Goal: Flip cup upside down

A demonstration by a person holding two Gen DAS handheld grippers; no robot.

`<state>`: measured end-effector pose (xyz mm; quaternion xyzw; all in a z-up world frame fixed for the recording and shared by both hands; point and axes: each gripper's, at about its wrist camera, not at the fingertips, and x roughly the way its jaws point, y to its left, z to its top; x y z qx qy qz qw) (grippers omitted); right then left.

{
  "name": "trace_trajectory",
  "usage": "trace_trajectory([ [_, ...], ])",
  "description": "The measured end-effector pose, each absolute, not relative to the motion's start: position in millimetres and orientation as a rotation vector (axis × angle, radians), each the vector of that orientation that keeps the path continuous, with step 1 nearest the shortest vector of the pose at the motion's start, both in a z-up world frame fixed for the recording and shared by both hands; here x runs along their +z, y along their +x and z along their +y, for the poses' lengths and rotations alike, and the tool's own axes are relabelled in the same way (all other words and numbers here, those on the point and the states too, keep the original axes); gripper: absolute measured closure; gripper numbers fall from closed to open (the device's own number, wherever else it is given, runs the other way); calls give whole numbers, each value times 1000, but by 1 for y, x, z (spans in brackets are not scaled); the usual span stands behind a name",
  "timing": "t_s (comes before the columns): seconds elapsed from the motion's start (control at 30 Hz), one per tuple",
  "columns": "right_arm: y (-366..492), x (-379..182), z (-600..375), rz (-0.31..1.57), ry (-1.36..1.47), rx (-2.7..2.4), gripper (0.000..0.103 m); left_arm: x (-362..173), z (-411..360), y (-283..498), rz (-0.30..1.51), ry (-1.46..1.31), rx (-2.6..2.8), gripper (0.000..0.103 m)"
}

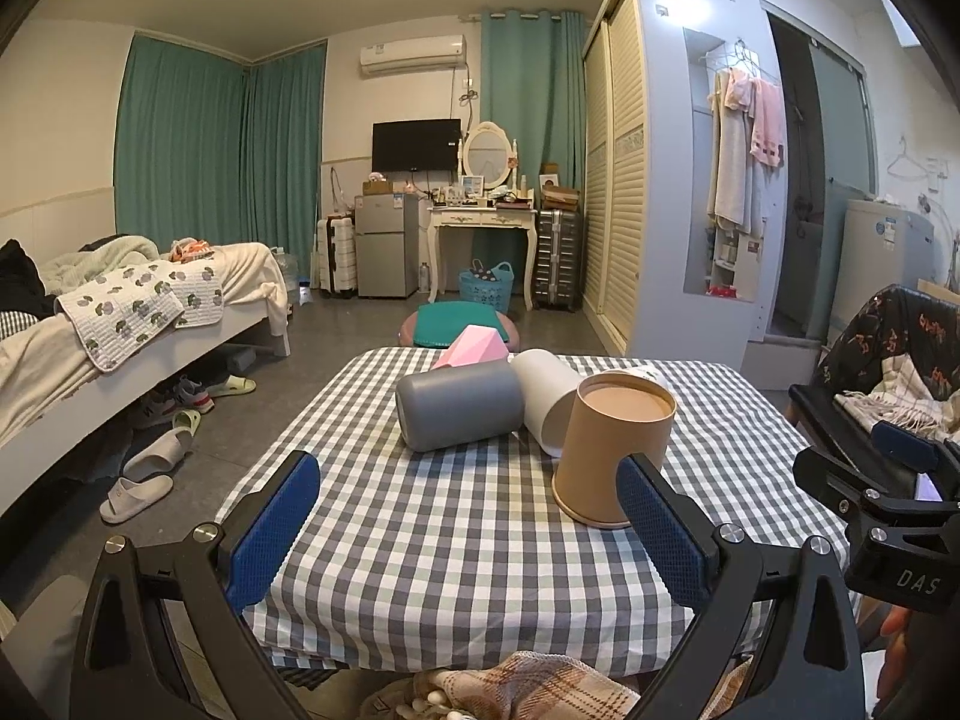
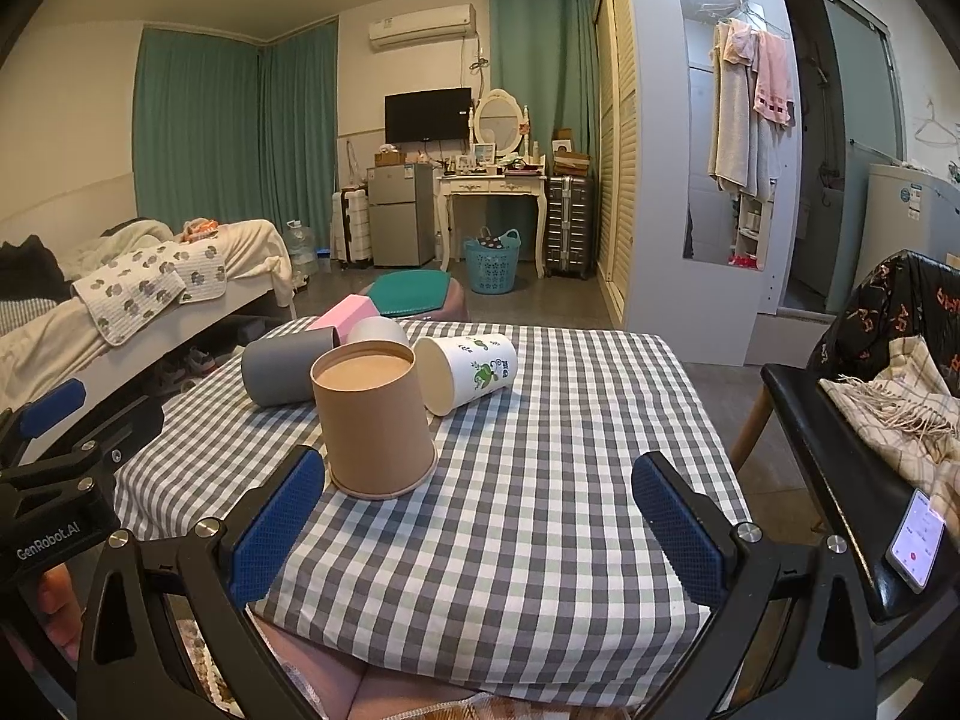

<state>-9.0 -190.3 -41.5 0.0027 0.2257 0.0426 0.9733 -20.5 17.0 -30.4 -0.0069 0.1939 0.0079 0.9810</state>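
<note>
A brown paper cup (image 1: 612, 450) stands upside down on the checked tablecloth (image 1: 432, 528), its base up; it also shows in the right wrist view (image 2: 375, 420). A white printed cup (image 2: 471, 372) lies on its side behind it, also in the left wrist view (image 1: 549, 399). A grey cup (image 1: 459, 403) lies on its side to the left. My left gripper (image 1: 474, 525) is open and empty, its right finger just in front of the brown cup. My right gripper (image 2: 480, 528) is open and empty, to the right of the brown cup.
A pink box (image 1: 471, 345) lies behind the cups. A bed (image 1: 120, 324) stands left of the table with slippers (image 1: 144, 480) on the floor. A chair with a scarf (image 2: 888, 414) and a phone (image 2: 915, 540) stands to the right.
</note>
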Motion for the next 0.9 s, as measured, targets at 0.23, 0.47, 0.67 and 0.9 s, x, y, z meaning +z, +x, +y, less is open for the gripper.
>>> trace_trajectory([
  [0.23,-8,-42,-190,458,2,89,0,-30,17,-21,390,-16,15,1],
  [0.47,-8,-42,-189,456,3,90,0,-32,17,-21,391,-19,15,1],
  [0.67,-8,-42,-189,457,1,91,0,-32,17,-21,391,-17,15,1],
  [0.9,-8,-43,-187,463,-3,94,0,-32,17,-21,393,-18,14,1],
])
